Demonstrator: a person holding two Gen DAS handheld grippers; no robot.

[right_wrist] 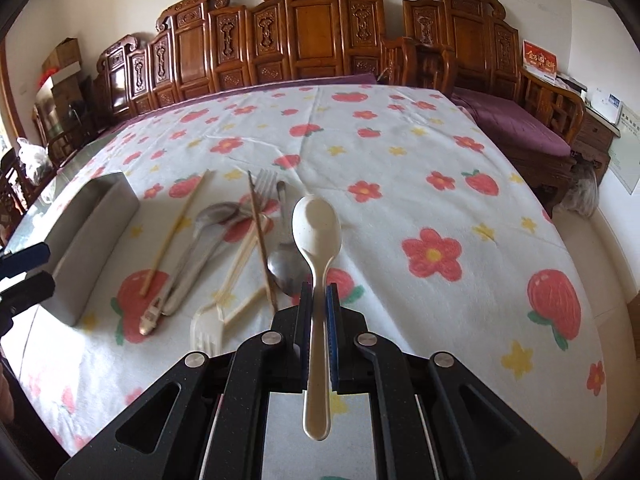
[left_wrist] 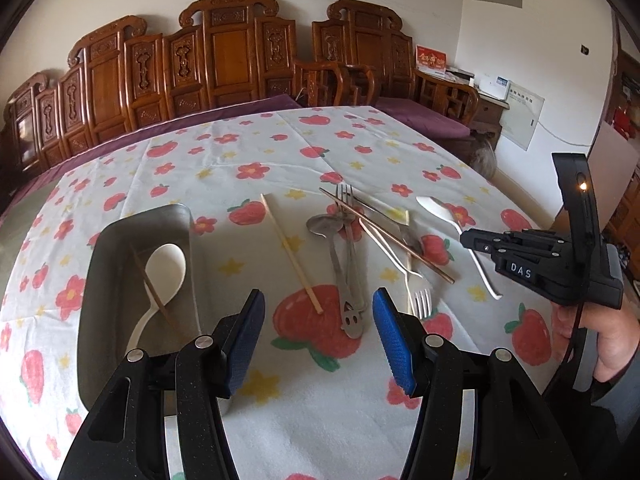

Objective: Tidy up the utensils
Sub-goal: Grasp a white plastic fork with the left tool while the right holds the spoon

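Observation:
My right gripper [right_wrist: 319, 300] is shut on the handle of a white spoon [right_wrist: 316, 232], its bowl pointing forward above the tablecloth. The left wrist view shows that gripper [left_wrist: 466, 239] at the right, with the spoon [left_wrist: 436, 207] in it. My left gripper [left_wrist: 318, 320] is open with nothing gripped, above the handle end of a metal fork [left_wrist: 352, 276]. A metal tray [left_wrist: 176, 210] at the left holds another white spoon [left_wrist: 166, 268] and a brown chopstick [left_wrist: 154, 292]. Loose on the cloth lie a pale chopstick [left_wrist: 290, 252], a metal spoon [left_wrist: 324, 226], a copper chopstick [left_wrist: 384, 236] and a white plastic fork [left_wrist: 416, 296].
The table carries a white cloth [right_wrist: 440, 184] printed with strawberries and flowers. Carved wooden benches [right_wrist: 312, 28] with purple cushions stand behind the table. In the right wrist view the tray [right_wrist: 92, 248] stands at the left, with the left gripper's fingers [right_wrist: 24, 276] at the frame edge.

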